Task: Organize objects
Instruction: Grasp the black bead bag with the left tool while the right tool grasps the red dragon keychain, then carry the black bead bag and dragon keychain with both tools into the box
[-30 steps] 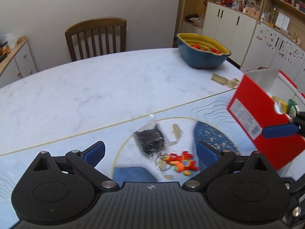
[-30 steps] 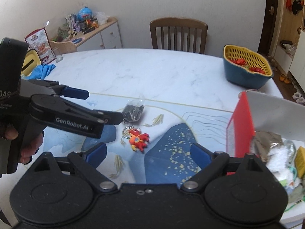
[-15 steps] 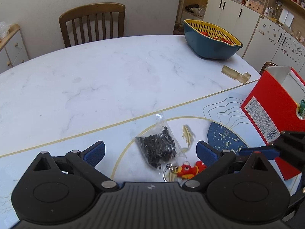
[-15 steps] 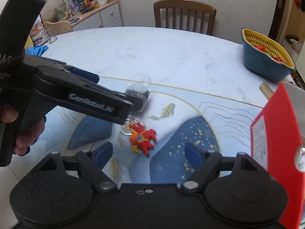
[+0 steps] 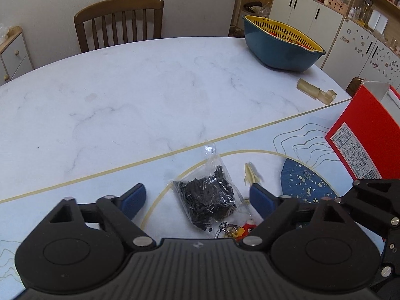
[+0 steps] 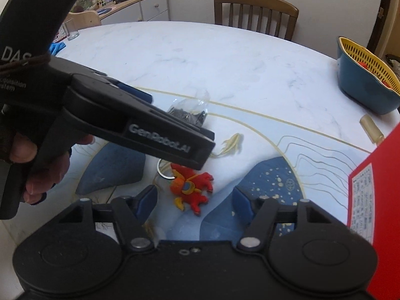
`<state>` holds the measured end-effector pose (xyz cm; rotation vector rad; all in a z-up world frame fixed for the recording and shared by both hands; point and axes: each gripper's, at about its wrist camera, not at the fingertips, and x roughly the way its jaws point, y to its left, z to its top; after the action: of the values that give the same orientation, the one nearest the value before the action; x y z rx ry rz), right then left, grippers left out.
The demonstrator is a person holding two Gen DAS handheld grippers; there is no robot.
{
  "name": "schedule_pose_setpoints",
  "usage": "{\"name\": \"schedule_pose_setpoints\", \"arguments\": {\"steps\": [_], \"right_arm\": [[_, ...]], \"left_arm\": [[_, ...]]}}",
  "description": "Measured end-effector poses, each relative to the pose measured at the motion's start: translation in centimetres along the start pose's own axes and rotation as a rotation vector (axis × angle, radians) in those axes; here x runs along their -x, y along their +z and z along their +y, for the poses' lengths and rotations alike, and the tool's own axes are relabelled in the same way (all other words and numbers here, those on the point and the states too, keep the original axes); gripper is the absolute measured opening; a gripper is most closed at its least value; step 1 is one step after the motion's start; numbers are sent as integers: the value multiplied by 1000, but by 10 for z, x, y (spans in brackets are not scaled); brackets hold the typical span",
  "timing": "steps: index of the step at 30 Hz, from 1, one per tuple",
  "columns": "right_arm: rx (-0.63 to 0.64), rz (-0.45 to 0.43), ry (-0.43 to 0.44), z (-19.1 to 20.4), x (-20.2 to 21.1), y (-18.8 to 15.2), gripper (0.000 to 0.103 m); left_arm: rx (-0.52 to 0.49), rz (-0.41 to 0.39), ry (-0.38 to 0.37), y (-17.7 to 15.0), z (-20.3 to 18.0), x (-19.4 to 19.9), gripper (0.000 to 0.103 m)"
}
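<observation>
A clear bag of small black parts (image 5: 207, 195) lies on the printed mat, between the open fingers of my left gripper (image 5: 197, 201), which hovers just above it. The bag also shows in the right wrist view (image 6: 188, 112), partly hidden by the left gripper body (image 6: 140, 127). A red and orange keychain toy (image 6: 191, 191) lies on the mat between the open fingers of my right gripper (image 6: 193, 201). Only a bit of the toy (image 5: 246, 228) shows in the left wrist view. A red box (image 5: 367, 135) stands at the right.
A blue bowl with a yellow strainer (image 5: 282, 45) sits at the table's far right. A pale tube-shaped piece (image 5: 316, 91) lies near the mat's edge. A wooden chair (image 5: 120, 22) stands behind the marble table (image 5: 125, 95). A glass (image 6: 70, 28) and a blue cloth (image 6: 57, 47) are far left.
Both grippers have moved forward and down towards the mat. The bag now lies between the left fingers and the toy between the right fingers. Both stay open.
</observation>
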<state>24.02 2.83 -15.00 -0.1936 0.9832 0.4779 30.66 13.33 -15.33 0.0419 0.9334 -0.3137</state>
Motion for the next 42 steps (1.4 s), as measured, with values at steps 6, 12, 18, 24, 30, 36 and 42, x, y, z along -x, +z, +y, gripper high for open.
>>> {"name": "schedule_pose_setpoints", "arguments": {"steps": [6,12,18,24,30,36,42], "right_arm": [[24,-3,-9,2,-6,1,58],[58,-13,-19,9,-7,2,45],[57,-15,-38,11,-5,3,36],[38,-23,-61,7,4,-1,36],[-10,-45,-65,0,29,-7,36],[-40,-85,-64,-4,59,-14,36],[-55,-128,-60,-8,95,-18,36]], "left_arm": [[-7,2,-10,-2,-1,-1,73],[-19,-1,-1,-2,-3,0,54],[-21,6,-1,-2,-1,3,40],[-32,18,15,-7,-3,13,39],[-26,6,-6,-10,-8,35,39],[-33,-2,-23,-13,-20,60,39],[-62,-22,-41,-13,-42,89,39]]}}
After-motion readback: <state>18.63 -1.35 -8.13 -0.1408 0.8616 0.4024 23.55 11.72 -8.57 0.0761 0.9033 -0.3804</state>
